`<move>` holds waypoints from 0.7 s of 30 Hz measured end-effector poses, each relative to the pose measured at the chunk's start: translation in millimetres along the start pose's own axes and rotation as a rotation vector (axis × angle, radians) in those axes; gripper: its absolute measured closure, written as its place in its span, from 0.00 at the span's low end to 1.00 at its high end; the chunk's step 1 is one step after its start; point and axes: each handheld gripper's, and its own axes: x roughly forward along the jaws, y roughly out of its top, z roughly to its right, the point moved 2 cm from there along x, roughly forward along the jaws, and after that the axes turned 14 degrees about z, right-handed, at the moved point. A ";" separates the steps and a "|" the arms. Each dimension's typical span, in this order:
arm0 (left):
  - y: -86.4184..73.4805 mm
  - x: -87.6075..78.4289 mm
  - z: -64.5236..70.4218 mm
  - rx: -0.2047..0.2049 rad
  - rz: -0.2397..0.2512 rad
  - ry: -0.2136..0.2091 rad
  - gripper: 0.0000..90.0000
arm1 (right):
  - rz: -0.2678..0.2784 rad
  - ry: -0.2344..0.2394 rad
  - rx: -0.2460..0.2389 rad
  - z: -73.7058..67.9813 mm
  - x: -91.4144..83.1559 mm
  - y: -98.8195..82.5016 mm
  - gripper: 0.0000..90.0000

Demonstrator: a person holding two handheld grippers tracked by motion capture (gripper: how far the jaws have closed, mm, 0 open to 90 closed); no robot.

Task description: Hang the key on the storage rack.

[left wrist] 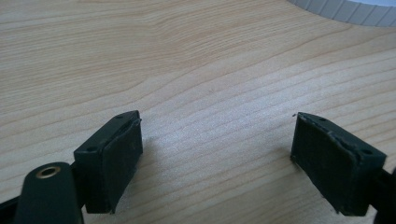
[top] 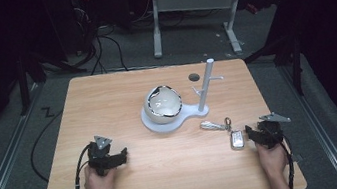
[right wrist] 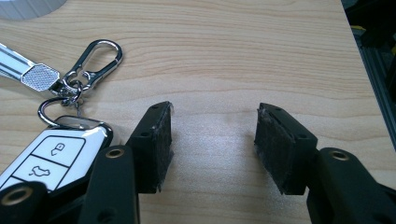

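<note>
A white car key fob (top: 237, 139) (right wrist: 46, 156) lies flat on the wooden table (top: 178, 174), joined by rings to a silver carabiner (right wrist: 95, 58) and a metal strap (top: 213, 126) (right wrist: 28, 72). My right gripper (top: 253, 132) (right wrist: 212, 140) rests just right of the fob, open, with bare wood between its pads. A white stand (top: 173, 120) with a shiny round bowl (top: 163, 104) and an upright pegged post (top: 206, 84) sits mid-table. My left gripper (top: 120, 156) (left wrist: 217, 158) is at the front left, open over bare wood, empty.
A round hole (top: 194, 77) is in the tabletop behind the stand. The stand's white ribbed rim (left wrist: 345, 9) shows at the top right of the left gripper view. Beyond the table are dark floor, cables and a desk frame (top: 192, 15).
</note>
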 end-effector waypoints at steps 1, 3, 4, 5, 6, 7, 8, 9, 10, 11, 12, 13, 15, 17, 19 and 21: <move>0.0 0.0 0.0 0.000 0.000 0.000 0.19 | -0.001 0.002 0.000 -0.2 -0.2 -0.1 0.51; 0.0 0.0 0.0 0.000 0.000 0.000 0.19 | 0.001 0.007 -0.004 -1.6 -1.3 -0.8 0.51; 0.0 0.0 0.0 0.000 0.000 0.000 0.19 | 0.001 0.007 -0.004 -1.6 -1.3 -0.8 0.51; 0.0 0.1 0.0 0.000 0.000 0.000 0.19 | 0.001 0.009 -0.003 -2.0 -1.6 -0.9 0.52; 0.0 0.0 0.0 0.000 0.000 0.000 0.19 | 0.003 0.013 -0.005 -2.2 -1.8 -1.1 0.52; 0.0 0.0 0.0 0.000 0.000 0.000 0.19 | 0.003 0.018 -0.005 -2.2 -1.9 -1.1 0.52; 0.0 0.1 0.0 0.000 0.000 0.000 0.19 | 0.002 0.020 -0.004 -2.2 -2.0 -1.2 0.52; 0.0 0.1 0.0 0.000 0.000 0.000 0.19 | 0.003 0.025 -0.010 -2.3 -2.4 -1.4 0.52; 0.0 0.1 0.0 0.000 0.001 0.000 0.19 | 0.003 0.029 -0.013 -2.6 -2.8 -1.6 0.52; 0.0 0.1 0.0 0.000 0.001 0.000 0.19 | 0.003 0.029 -0.013 -2.6 -2.8 -1.6 0.52; 0.1 0.1 0.0 0.000 0.000 0.000 0.19 | 0.003 0.033 -0.018 -2.9 -3.3 -1.8 0.52; 0.0 0.1 0.0 0.000 0.000 0.000 0.19 | 0.002 0.036 -0.017 -3.4 -3.8 -2.1 0.52; 0.1 0.1 0.0 0.001 0.000 0.001 0.19 | 0.006 0.045 -0.021 -4.8 -5.3 -2.7 0.57; 0.1 0.1 0.0 0.000 0.000 0.001 0.19 | 0.007 0.044 -0.027 -4.9 -5.6 -2.8 0.59; 0.1 0.1 0.0 0.000 0.000 0.001 0.19 | 0.009 0.044 -0.025 -5.4 -6.9 -3.4 0.61; 0.1 0.1 0.0 0.000 0.000 0.001 0.19 | 0.011 0.039 -0.031 -6.5 -8.6 -4.1 0.63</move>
